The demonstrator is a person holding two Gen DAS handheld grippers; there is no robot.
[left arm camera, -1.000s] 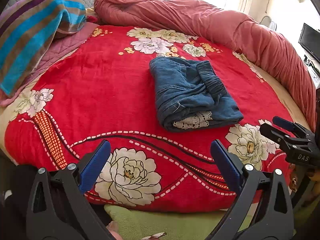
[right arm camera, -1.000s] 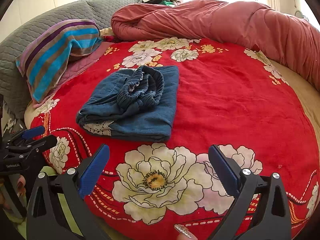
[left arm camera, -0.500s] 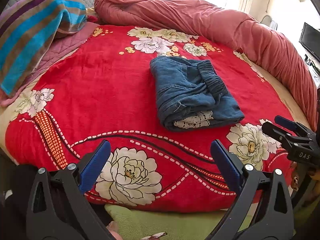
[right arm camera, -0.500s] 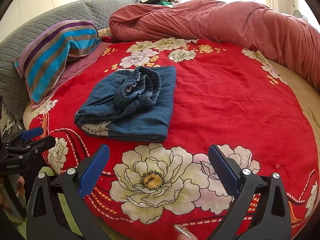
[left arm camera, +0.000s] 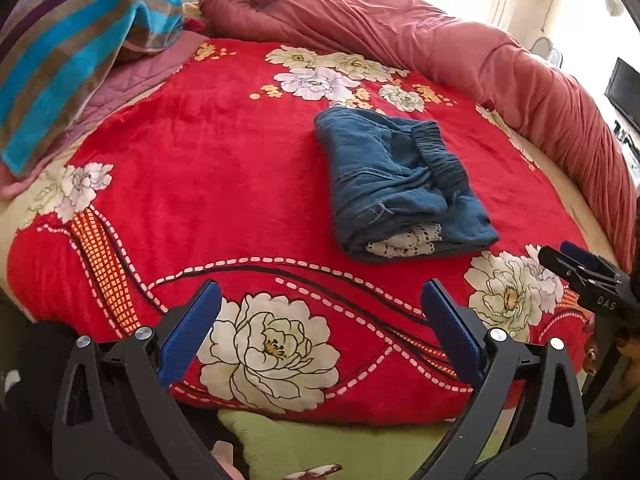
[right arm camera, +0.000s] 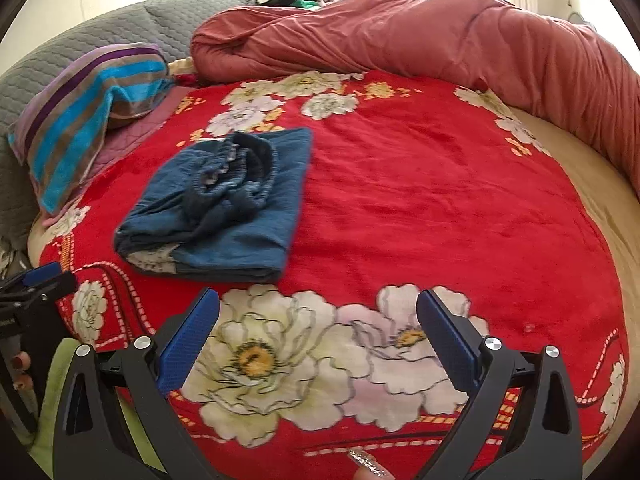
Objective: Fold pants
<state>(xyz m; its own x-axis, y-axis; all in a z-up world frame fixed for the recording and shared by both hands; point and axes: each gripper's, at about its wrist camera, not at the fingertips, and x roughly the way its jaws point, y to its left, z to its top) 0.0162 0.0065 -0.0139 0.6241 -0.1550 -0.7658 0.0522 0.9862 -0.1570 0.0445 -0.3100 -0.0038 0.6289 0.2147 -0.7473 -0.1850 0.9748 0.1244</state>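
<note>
Blue denim pants (left arm camera: 396, 184) lie folded into a compact bundle on the red flowered blanket (left arm camera: 208, 168), elastic waistband on top and white lace trim showing at the near end. In the right wrist view the same pants (right arm camera: 224, 204) sit left of centre. My left gripper (left arm camera: 320, 312) hangs open over the blanket's near edge, well short of the pants, holding nothing. My right gripper (right arm camera: 318, 320) is open too, above a large white flower, to the right of the bundle. Each gripper shows at the edge of the other's view: right gripper (left arm camera: 580, 264), left gripper (right arm camera: 40, 280).
A rolled pink-red duvet (right arm camera: 440, 36) curves along the far and right side of the round bed. A striped towel (left arm camera: 68, 56) lies on a pillow at the far left, against a grey quilted headboard (right arm camera: 80, 48). Green fabric (left arm camera: 340, 444) lies below the near edge.
Both grippers have drawn back slightly from the folded pants, which look a little farther away now. The pants have not moved and both grippers stay open.
</note>
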